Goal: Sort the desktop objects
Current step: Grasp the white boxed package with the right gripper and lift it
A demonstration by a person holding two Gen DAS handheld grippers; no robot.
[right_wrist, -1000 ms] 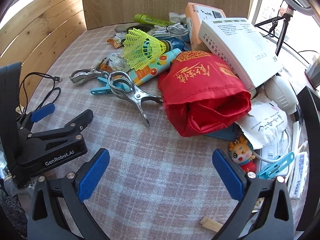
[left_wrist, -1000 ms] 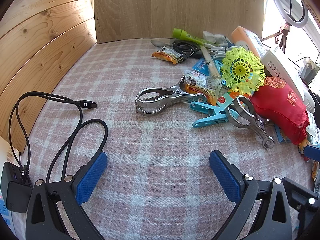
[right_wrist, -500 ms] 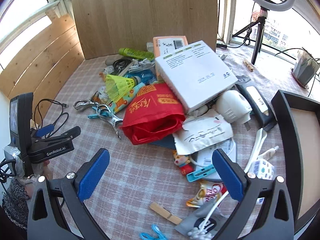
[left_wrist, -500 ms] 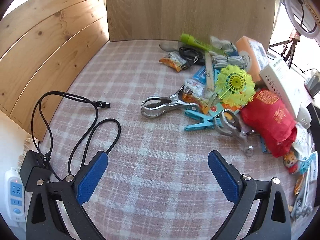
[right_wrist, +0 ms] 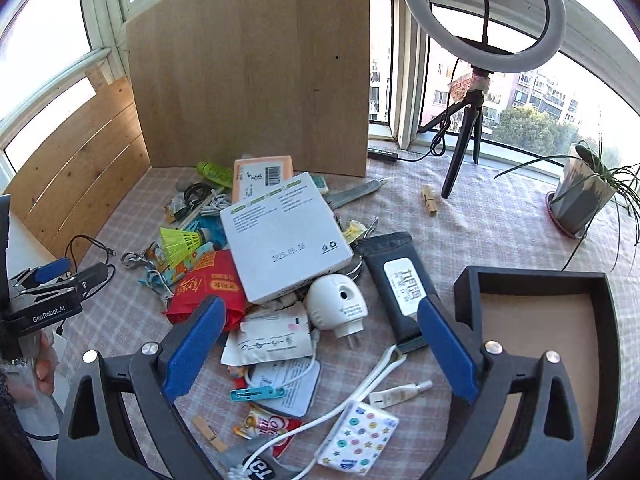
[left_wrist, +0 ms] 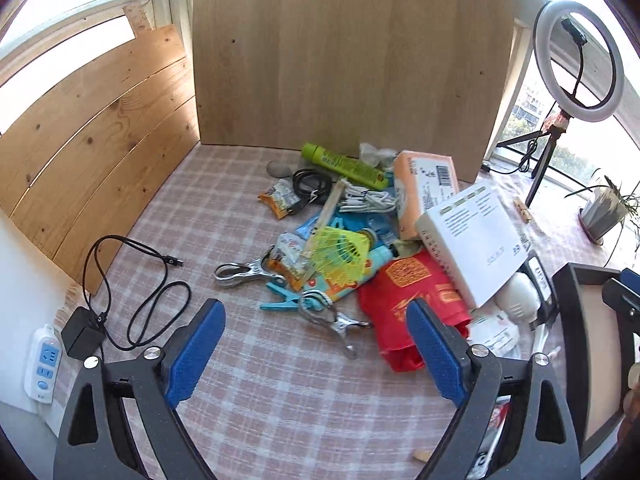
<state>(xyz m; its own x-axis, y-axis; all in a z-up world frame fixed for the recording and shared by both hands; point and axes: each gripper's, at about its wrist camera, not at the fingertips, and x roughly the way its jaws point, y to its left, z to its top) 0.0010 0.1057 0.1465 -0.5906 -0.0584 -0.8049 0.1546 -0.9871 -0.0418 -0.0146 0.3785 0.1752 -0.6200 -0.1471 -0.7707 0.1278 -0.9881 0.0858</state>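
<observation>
A pile of small objects lies on the checked cloth: a yellow shuttlecock (left_wrist: pixel 344 248), a red pouch (left_wrist: pixel 412 292), a white box (left_wrist: pixel 472 236), two metal clips (left_wrist: pixel 240 272) and a teal clothespin (left_wrist: pixel 280 300). My left gripper (left_wrist: pixel 313 305) hangs high over the pile's near left edge, its jaws closing on nothing. My right gripper (right_wrist: pixel 320 302) hovers above a white plug (right_wrist: pixel 338 304) and a dark wipes pack (right_wrist: pixel 400 276), its jaws also closing with nothing between them. A black tray (right_wrist: pixel 536 280) with a brown floor stands at the right.
Wooden boards wall the back and left. A black cable (left_wrist: pixel 132 280) and power strip (left_wrist: pixel 44 364) lie at the left edge. A ring light on a tripod (right_wrist: pixel 480 12) and a potted plant (right_wrist: pixel 580 200) stand far right. A hand (right_wrist: pixel 40 364) holds the left gripper.
Both grippers have risen and drawn back from the pile, so more of the table shows. The right view has swung right and the black tray has come into sight. Both pairs of jaws stand slightly narrower.
</observation>
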